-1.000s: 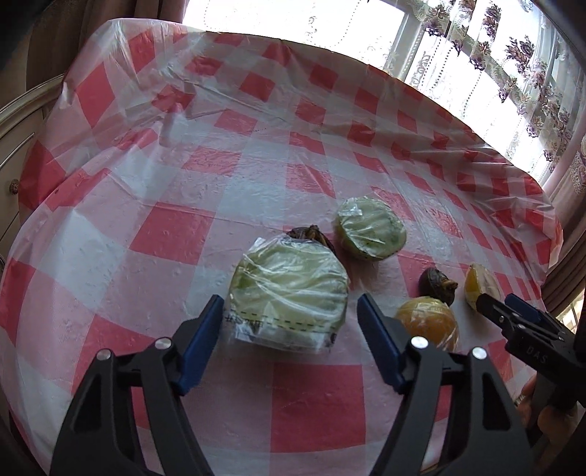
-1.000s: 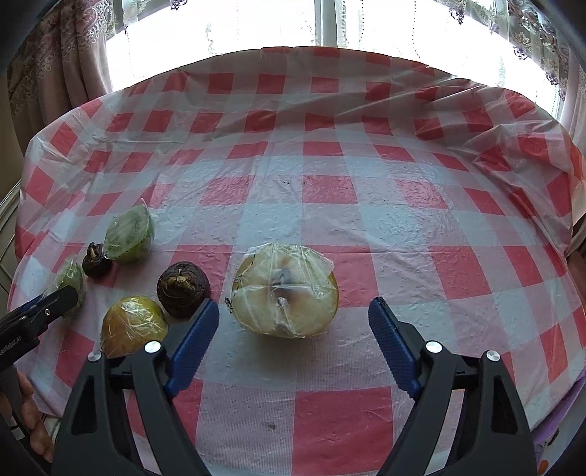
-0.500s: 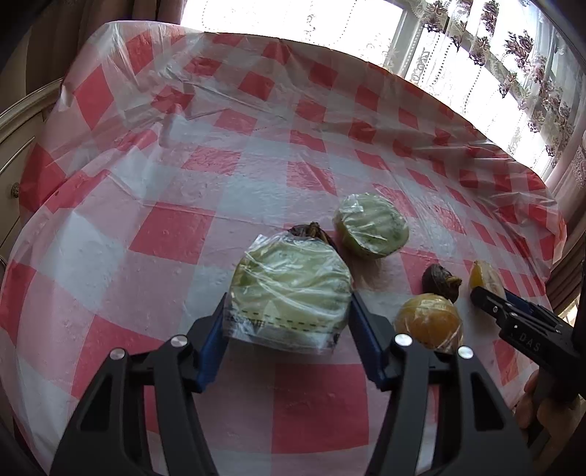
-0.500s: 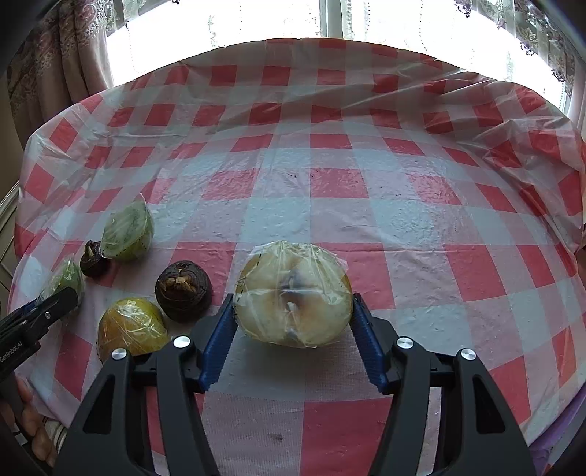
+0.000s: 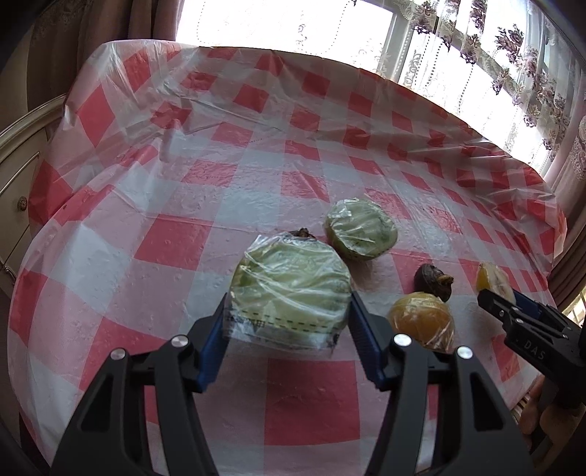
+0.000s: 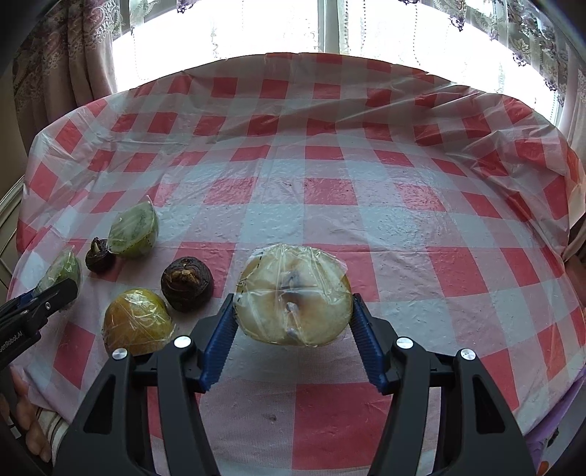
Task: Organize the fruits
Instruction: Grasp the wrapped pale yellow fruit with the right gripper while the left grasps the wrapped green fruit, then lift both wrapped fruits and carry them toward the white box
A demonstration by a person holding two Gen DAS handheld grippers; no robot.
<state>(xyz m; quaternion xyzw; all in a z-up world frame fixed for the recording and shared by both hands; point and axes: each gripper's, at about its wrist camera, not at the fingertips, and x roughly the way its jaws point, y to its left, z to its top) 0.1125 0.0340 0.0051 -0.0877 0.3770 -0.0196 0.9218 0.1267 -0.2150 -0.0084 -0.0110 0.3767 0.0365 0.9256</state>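
My left gripper [image 5: 287,322] is shut on a green fruit half wrapped in film [image 5: 289,289], lifted slightly off the checked cloth. My right gripper [image 6: 291,329] is shut on a pale yellow wrapped fruit half [image 6: 293,294], also raised. Between them lie an orange wrapped fruit [image 5: 421,322], a dark brown fruit [image 5: 432,280], and a second green wrapped half [image 5: 360,229]. A smaller dark fruit [image 6: 99,254] sits beside that green half [image 6: 133,230]. The right gripper shows at the right edge of the left wrist view [image 5: 520,315].
The round table wears a red-and-white checked cloth [image 6: 329,190] under clear plastic. Curtained windows [image 6: 329,25] stand behind it. A cream cabinet [image 5: 18,172] is at the left. The table's near edge runs just under both grippers.
Both grippers have closed from open onto their fruit halves and lifted them a little. The other fruits have not moved.
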